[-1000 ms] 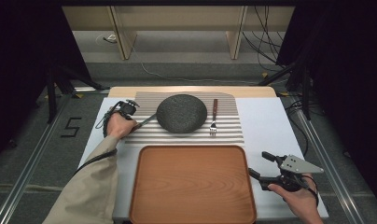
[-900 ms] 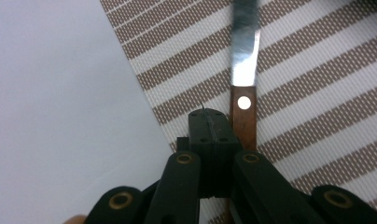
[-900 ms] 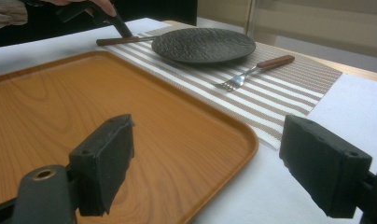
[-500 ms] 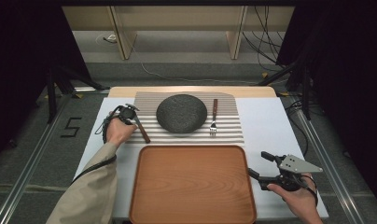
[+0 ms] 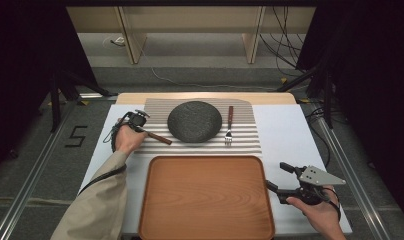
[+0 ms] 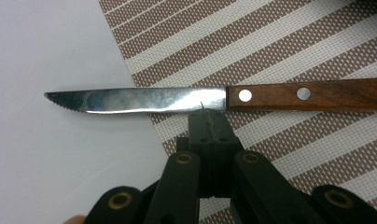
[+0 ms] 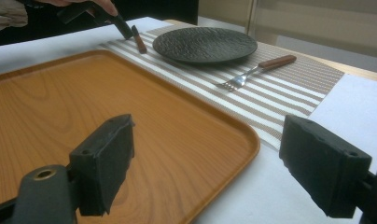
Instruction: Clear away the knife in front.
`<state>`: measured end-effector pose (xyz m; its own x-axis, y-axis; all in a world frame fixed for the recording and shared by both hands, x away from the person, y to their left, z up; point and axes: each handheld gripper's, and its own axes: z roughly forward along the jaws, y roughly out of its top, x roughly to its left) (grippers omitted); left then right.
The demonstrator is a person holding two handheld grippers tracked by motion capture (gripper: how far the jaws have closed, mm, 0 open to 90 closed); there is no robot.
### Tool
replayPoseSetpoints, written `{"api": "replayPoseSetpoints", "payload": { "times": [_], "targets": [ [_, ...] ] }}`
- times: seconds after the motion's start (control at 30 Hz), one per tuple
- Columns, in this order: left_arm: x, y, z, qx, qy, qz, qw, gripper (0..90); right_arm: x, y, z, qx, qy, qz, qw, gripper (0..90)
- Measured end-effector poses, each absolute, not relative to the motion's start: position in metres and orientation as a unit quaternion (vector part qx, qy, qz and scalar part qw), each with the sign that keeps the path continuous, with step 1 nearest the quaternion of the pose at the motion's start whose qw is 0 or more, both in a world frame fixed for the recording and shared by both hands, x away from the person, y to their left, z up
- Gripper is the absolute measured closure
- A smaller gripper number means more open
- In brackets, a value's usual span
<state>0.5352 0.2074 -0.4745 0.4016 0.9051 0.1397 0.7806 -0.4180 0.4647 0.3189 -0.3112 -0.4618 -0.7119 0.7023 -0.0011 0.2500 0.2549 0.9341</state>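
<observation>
Left gripper view: the left gripper [image 6: 209,122] has its jaws pressed together on the knife [image 6: 214,97], pinching the blade just short of where steel meets the wooden handle; the serrated tip hangs over the white table [image 6: 51,154], the handle over the striped placemat [image 6: 294,42]; whether the knife is lifted clear or resting on the mat I cannot tell. In the high view the left gripper [image 5: 140,125] sits at the mat's left edge with the knife [image 5: 157,137] slanting out toward the tray [image 5: 206,200]. A second ago the handle angled up toward the plate [image 5: 195,121], its end right beside the rim; half a second ago it had swung round to point down and right; now it lies flatter, clearly apart from the plate. So the knife has been turned in the grip away from the plate; by my judgement it is secured and ready to be carried, most likely onto the tray just below.

The right gripper [image 5: 285,179] waits at the tray's right edge, its jaws spread wide with nothing between them, unchanged across the three high views; in the right gripper view the fork [image 7: 256,70] lies untouched on the mat beyond the plate [image 7: 205,44], prongs toward the tray [image 7: 130,121]; fork and plate are yet to be handled.
</observation>
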Motion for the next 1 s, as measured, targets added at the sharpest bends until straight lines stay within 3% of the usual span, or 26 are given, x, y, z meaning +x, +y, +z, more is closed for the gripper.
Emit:
{"api": "replayPoseSetpoints", "payload": {
  "times": [1.0],
  "targets": [
    [0.5437,0.2071,-0.4747,0.814,0.522,0.196,0.162,89.9,0.3186,-0.3116,-0.4618,0.313,0.763,0.524,0.214,18.8]
  ]
}}
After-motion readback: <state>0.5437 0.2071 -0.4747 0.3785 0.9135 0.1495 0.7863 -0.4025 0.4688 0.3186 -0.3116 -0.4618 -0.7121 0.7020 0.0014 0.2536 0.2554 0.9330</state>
